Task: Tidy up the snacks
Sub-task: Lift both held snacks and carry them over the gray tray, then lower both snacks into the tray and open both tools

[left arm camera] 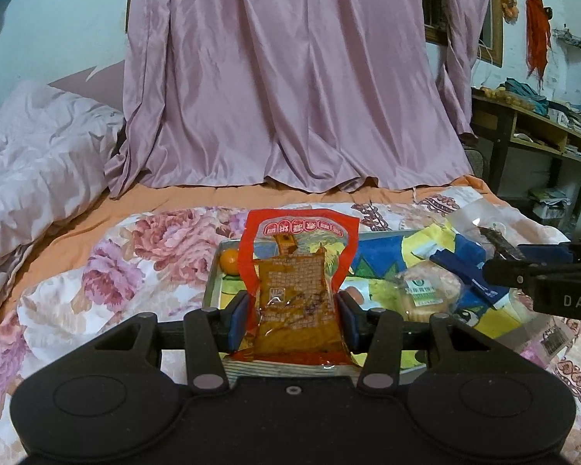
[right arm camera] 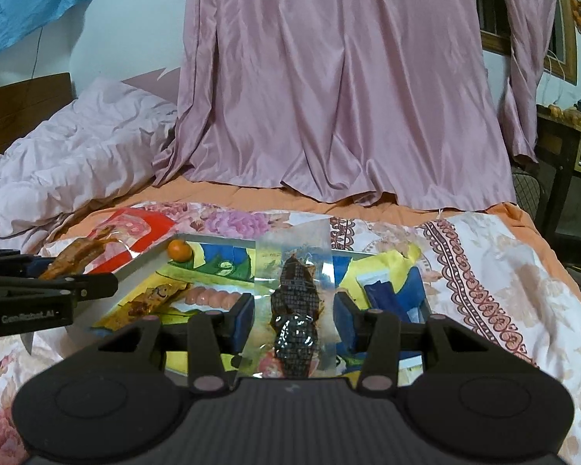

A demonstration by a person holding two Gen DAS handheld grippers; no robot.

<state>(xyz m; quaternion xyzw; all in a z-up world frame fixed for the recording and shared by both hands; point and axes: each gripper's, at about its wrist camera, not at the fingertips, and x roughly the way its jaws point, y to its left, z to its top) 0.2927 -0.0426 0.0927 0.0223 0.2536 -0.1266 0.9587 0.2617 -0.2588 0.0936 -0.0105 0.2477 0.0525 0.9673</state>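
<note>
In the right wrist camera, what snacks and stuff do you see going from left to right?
Left gripper holding a red packet → orange → clear packet with a dark snack, held in the right gripper → blue wrapper.

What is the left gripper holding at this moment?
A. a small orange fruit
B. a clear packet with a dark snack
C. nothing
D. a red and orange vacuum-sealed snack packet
D: the left gripper has its blue pads pressed on the red and orange packet.
</note>
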